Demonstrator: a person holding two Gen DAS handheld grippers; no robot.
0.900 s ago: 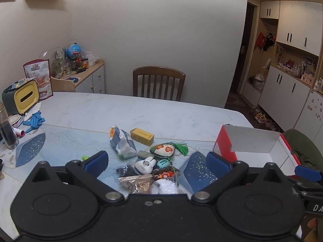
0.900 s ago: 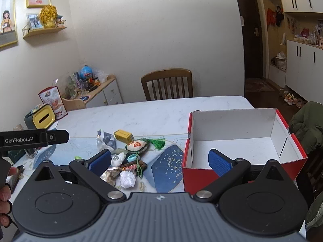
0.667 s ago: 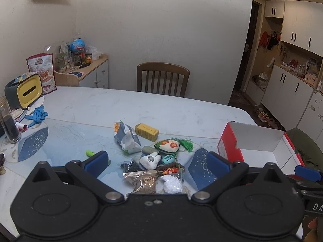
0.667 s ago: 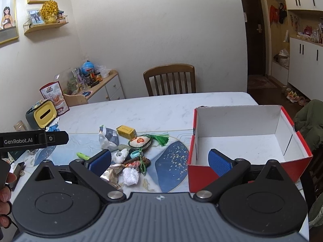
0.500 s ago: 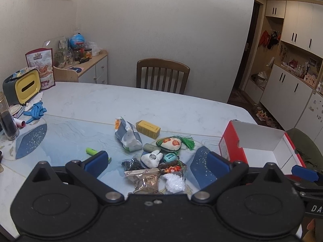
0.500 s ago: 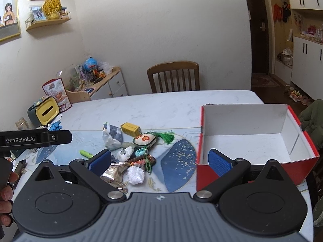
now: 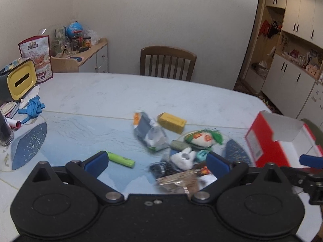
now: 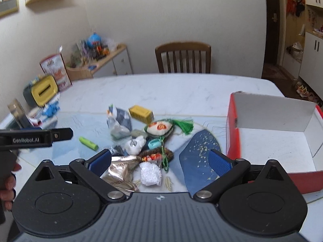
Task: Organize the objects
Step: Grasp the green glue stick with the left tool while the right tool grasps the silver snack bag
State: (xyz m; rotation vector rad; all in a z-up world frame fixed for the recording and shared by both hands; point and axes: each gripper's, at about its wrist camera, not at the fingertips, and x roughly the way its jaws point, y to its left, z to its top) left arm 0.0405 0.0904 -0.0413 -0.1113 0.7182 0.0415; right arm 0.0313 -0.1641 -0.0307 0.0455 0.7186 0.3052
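Both your grippers, left (image 7: pixel 157 161) and right (image 8: pixel 159 160), have dropped closer to the table-centre clutter (image 8: pixel 139 141), jaws apart, empty; box (image 8: pixel 272 109) unfilled.

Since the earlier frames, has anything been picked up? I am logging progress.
No. Both hand-held grippers, left and right, came closer to the pile, jaws open and empty. The green marker, yellow box and red box lie where they were.
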